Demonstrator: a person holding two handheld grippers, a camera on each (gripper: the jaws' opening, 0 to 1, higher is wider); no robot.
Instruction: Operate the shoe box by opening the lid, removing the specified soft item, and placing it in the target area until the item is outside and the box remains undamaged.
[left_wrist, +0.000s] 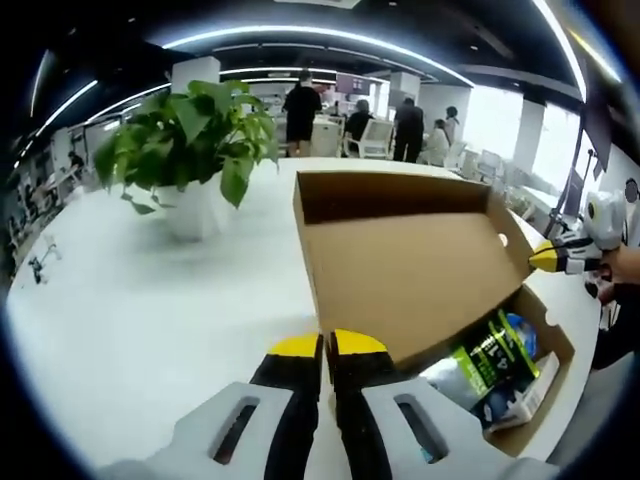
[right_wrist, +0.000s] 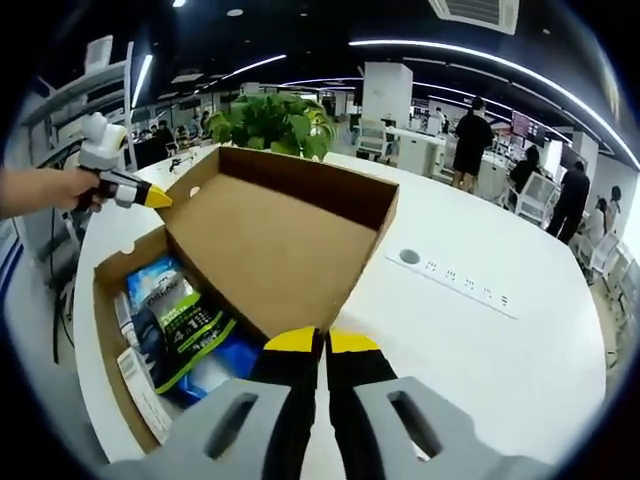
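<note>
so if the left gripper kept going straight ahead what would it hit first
Most likely the raised brown cardboard lid of the open shoe box: the left gripper, jaws together, points at the lid's inner face near its lower edge. Depth is hard to judge, so this is a best guess.

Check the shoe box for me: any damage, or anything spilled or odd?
Nothing stands out. The box sits intact on the white table, its lid raised and propped open. The packets lie inside, none spilled onto the table.
</note>
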